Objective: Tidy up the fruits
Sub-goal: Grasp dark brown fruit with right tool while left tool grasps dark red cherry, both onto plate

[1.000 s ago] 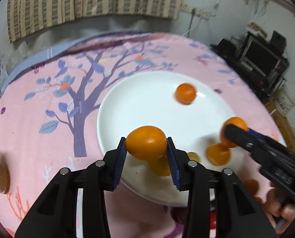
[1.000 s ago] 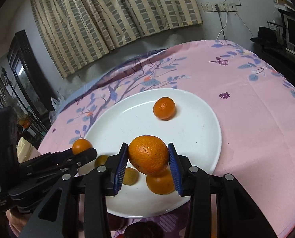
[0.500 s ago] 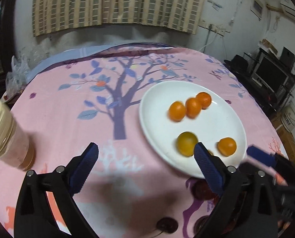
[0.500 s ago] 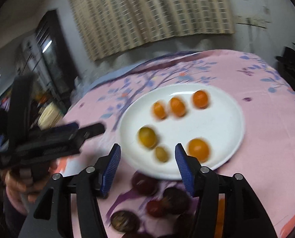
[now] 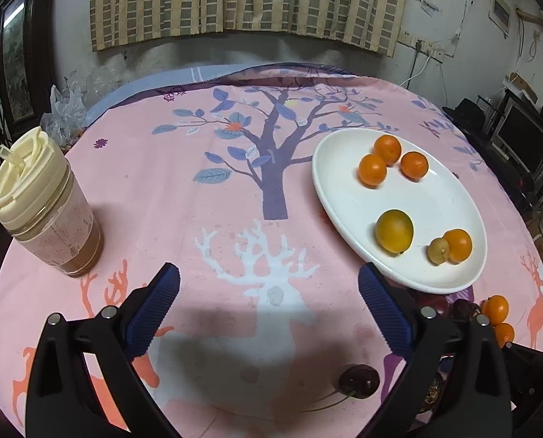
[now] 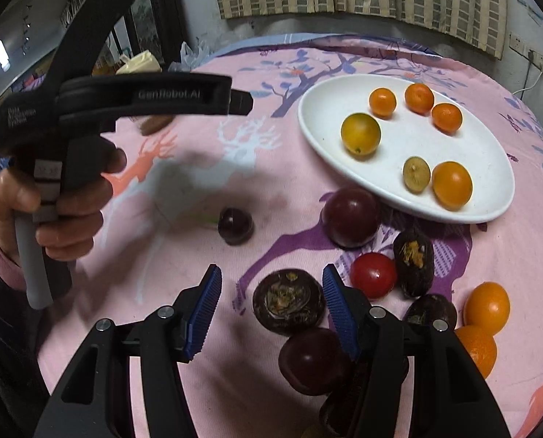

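Note:
A white plate (image 5: 348,197) (image 6: 490,153) holds several small oranges, a larger yellow-orange fruit (image 5: 394,231) (image 6: 360,134) and a small greenish one (image 6: 416,174). Dark purple fruits (image 6: 351,216), a red tomato (image 6: 373,274) and two oranges (image 6: 486,307) lie on the cloth in front of the plate. My left gripper (image 5: 269,310) is open and empty above the cloth, left of the plate. My right gripper (image 6: 272,308) is open, with a dark round fruit (image 6: 288,301) on the cloth between its fingers. A cherry (image 5: 359,380) (image 6: 235,225) lies apart.
A lidded jar of brown drink (image 5: 45,204) stands at the table's left. The round table has a pink tree-and-deer cloth (image 5: 235,189). The left hand-held gripper body (image 6: 89,109) fills the left of the right wrist view. Electronics stand off the table's right.
Both grippers let go of their oranges onto the plate, opened and pulled back. The right gripper now sits low over the dark fruits in front of the plate.

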Demonstrator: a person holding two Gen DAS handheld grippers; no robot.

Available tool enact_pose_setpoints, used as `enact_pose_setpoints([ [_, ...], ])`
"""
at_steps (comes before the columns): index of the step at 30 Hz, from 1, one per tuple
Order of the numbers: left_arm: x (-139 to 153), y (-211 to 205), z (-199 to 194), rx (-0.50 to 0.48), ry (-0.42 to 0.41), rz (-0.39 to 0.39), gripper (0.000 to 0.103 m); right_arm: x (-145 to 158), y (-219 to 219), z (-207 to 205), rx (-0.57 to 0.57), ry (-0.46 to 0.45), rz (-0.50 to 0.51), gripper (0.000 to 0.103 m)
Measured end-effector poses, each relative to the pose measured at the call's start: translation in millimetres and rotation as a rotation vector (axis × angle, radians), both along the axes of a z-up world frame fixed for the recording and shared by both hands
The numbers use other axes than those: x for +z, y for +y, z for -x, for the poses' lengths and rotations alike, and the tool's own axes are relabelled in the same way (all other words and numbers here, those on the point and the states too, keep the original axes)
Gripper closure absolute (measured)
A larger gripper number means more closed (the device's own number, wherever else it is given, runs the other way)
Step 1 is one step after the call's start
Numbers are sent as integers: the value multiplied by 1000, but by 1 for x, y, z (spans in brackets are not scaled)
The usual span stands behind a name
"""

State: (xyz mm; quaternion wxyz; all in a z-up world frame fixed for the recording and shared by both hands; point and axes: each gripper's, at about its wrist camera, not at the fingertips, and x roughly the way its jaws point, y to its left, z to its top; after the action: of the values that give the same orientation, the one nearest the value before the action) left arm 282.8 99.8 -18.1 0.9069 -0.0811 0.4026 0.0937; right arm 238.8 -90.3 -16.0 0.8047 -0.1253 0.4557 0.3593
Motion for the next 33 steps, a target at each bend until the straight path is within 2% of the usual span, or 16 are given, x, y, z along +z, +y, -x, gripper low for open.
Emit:
enact_pose_setpoints([
  [4, 1, -4, 1, -13, 0, -6, 7, -8, 2, -1, -29, -11, 63, 45],
  [17, 1, -7, 1, -25, 4, -19, 7, -17, 5, 2, -20, -35, 122, 47],
  [24, -2, -6, 1, -21, 10, -22, 7, -15, 6, 8, -4, -73, 126, 58],
  [28, -2, -6, 5, -65, 17, -10, 7, -4, -5, 2, -20, -44, 23, 60],
  [31, -1, -20, 17, -236, 11, 8, 7, 13, -24, -5, -65, -34, -116, 60],
  [33, -4, -37, 27, -324, 8, -38, 7, 21, -33, -8, -91, -28, -180, 60],
])
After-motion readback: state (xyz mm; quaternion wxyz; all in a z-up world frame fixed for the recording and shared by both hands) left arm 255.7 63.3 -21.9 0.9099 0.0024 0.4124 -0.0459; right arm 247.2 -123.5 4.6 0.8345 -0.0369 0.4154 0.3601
